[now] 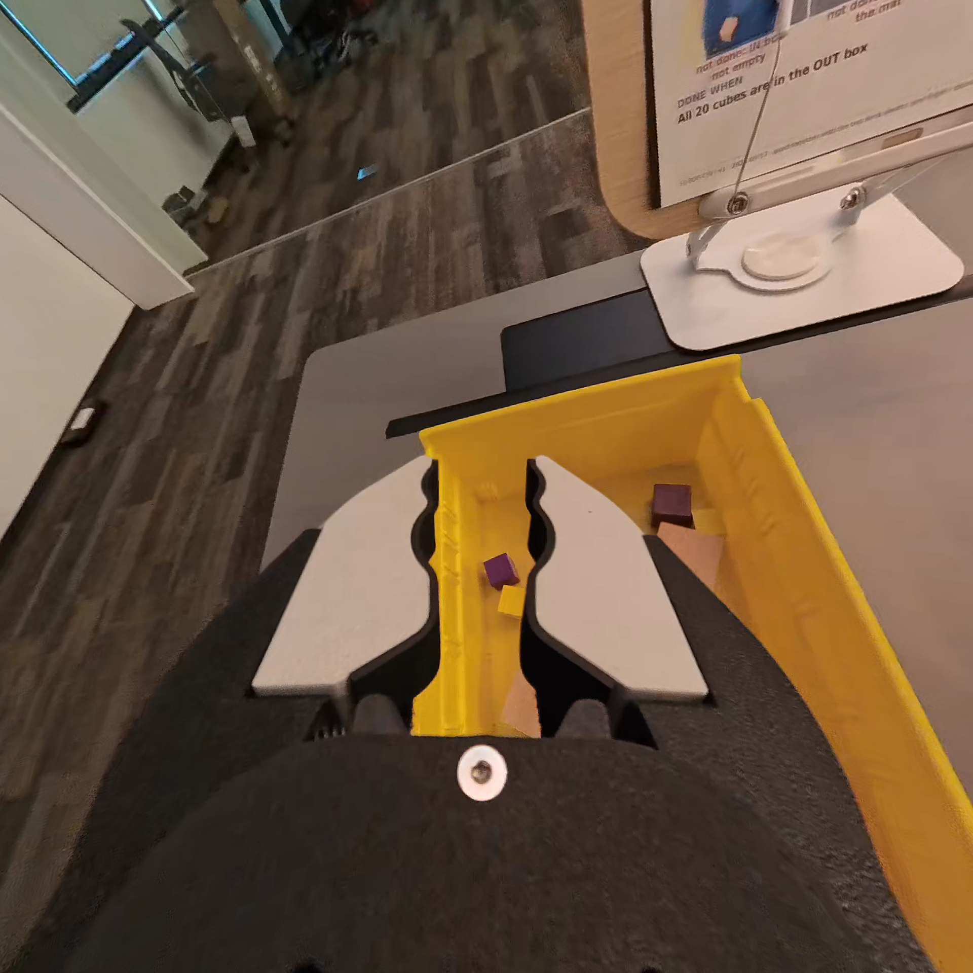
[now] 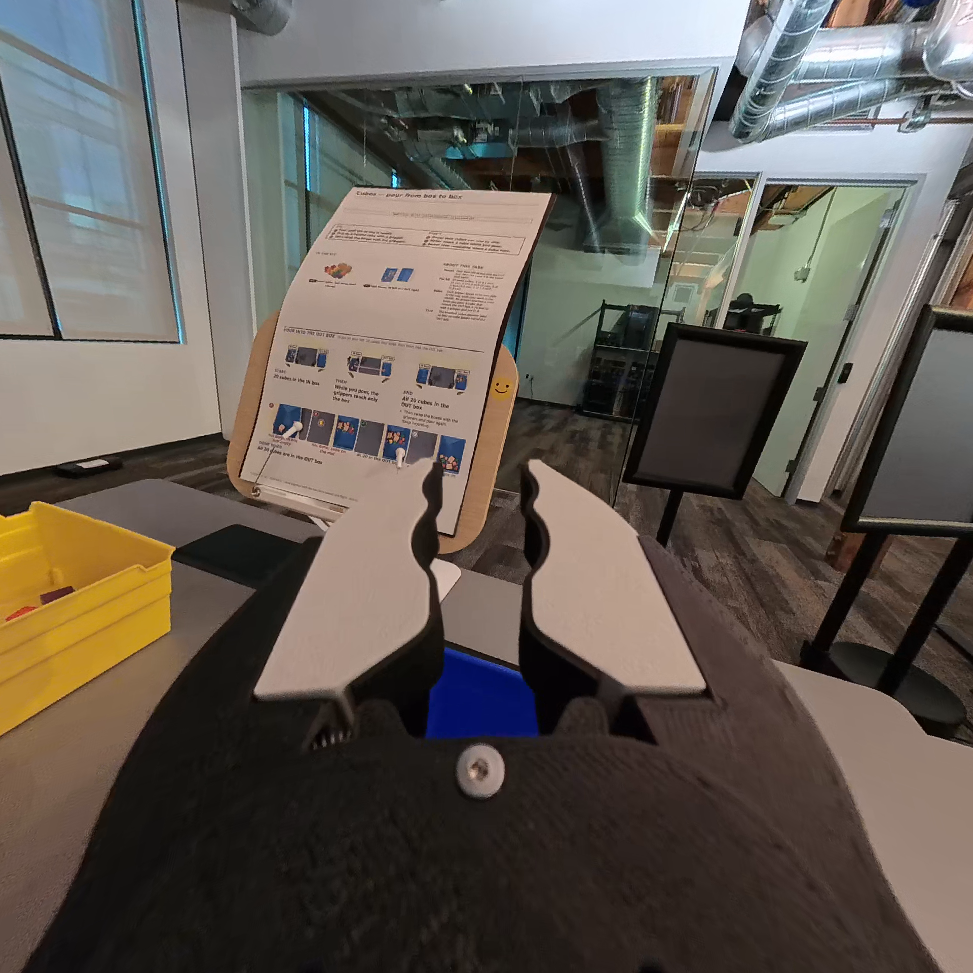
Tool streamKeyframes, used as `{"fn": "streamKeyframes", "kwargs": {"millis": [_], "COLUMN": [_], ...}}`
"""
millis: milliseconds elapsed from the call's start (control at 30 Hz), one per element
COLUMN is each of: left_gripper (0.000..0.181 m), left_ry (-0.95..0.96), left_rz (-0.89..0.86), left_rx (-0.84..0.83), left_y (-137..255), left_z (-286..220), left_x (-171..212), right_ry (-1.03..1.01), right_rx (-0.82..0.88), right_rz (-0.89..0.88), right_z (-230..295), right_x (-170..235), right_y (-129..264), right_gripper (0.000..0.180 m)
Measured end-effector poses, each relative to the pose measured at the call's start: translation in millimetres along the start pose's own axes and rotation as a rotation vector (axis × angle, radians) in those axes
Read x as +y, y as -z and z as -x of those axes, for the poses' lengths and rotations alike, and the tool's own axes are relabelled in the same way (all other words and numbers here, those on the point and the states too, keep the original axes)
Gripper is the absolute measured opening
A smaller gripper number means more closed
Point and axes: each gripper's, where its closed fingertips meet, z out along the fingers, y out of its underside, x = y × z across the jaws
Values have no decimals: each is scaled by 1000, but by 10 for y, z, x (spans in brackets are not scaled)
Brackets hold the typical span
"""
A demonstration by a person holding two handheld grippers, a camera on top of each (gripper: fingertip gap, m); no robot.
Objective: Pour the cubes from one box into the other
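Grey table [image 1: 869, 421]: left tool [image 1: 480, 463] astride yellow box [image 1: 790, 553] wall; right tool [image 2: 479, 468] parted over blue box [image 2: 479, 695].

Grey table [image 2: 158, 510] under yellow box [image 2: 105, 605]

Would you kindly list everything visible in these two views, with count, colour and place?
Yellow plastic box: one, on the grey table, its left wall between the left claw's fingers.
Small cubes: at least two purple, one yellow, some tan, inside the yellow box; red ones show in the right view.
Blue plastic box: one, only an edge seen under the right claw.
Black mat: one, on the table behind the yellow box.
Printed instruction sheet: one, white, on a wooden board with a white stand.
Black-framed floor signs: two, right of the table.
Left claw: grey fingers, straddling the box wall.
Right claw: grey fingers, open.
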Motion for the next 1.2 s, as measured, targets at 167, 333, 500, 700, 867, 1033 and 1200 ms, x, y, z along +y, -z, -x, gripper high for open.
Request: {"fn": "streamKeyframes", "kwargs": {"millis": [167, 333, 500, 700, 867, 1033, 1200], "left_gripper": [31, 31, 22, 19, 21, 4, 4], "left_ry": [59, 85, 232, 444, 392, 341, 243], "left_rz": [30, 149, 383, 532, 692, 807, 826], "left_rx": [-4, 32, 121, 325, 306, 316, 361], "left_y": [2, -64, -72, -21, -114, -194, -166], "left_z": [164, 227, 386, 333, 256, 154, -36], "left_x": [84, 318, 817, 1184, 1471, 1678, 1628], "right_ry": [-42, -59, -58, -64, -97, -110, -364], "right_rx": [-7, -23, -54, -52, -74, -90, -246], "right_rz": [15, 39, 63, 61, 55, 55, 182], "right_z": [-65, -80, -21, -31, -16, 21, 638], "right_x": [32, 82, 112, 90, 74, 58, 175], "right_y": [-3, -17, -37, -23, -14, -20, -172], "right_gripper": [28, 28, 28, 28, 28, 28, 20]}}
